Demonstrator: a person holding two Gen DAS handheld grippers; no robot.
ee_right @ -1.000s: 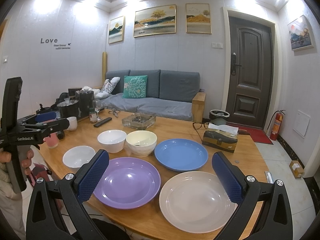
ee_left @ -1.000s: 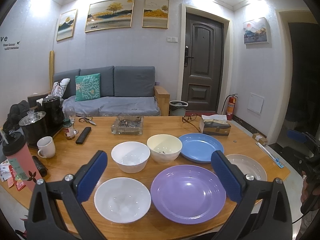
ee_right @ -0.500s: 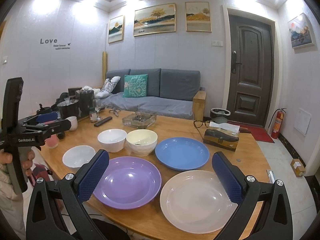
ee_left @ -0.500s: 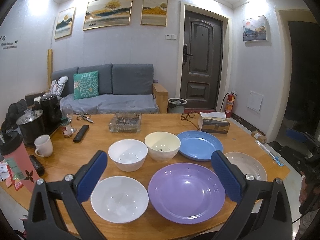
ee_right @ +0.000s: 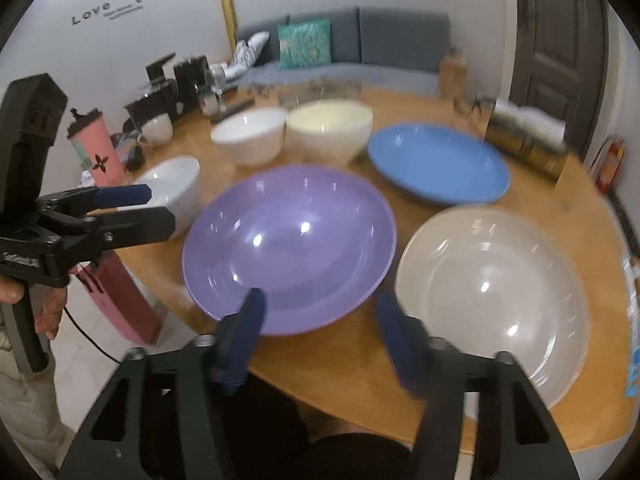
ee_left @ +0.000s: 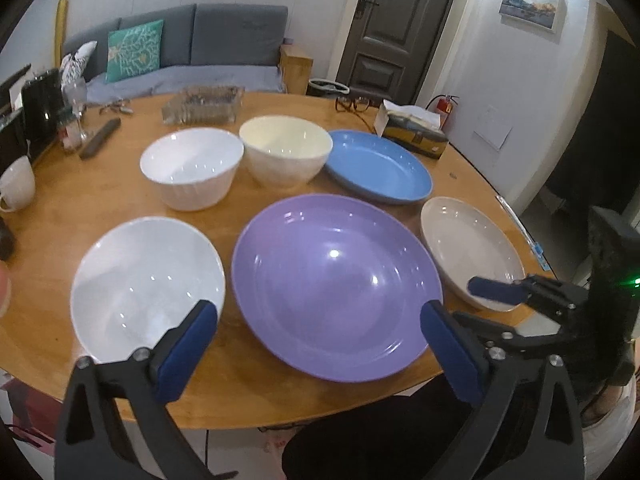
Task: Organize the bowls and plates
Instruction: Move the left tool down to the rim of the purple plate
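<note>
On the round wooden table (ee_left: 92, 196) lie a purple plate (ee_left: 336, 280) at the near middle, a blue plate (ee_left: 380, 168) behind it, a beige plate (ee_left: 468, 248) at the right and a white shallow bowl (ee_left: 148, 284) at the left. A white bowl (ee_left: 192, 166) and a cream bowl (ee_left: 286, 152) stand behind. My left gripper (ee_left: 316, 320) is open over the purple plate's near edge. My right gripper (ee_right: 320, 312) is open, its jaws narrower, at the near rim of the purple plate (ee_right: 288, 240), beside the beige plate (ee_right: 492, 296).
A glass ashtray (ee_left: 202, 104), a tissue box (ee_left: 414, 126), glasses (ee_left: 352, 103), a remote (ee_left: 100, 138), a white mug (ee_left: 16, 184) and kettles (ee_left: 38, 100) stand toward the back and left. A pink tumbler (ee_right: 96, 152) stands at the table's left edge.
Both grippers have dropped and tilted down toward the near edge of the table. The right gripper's jaws have narrowed. The right view is motion-blurred. The dishes have not moved.
</note>
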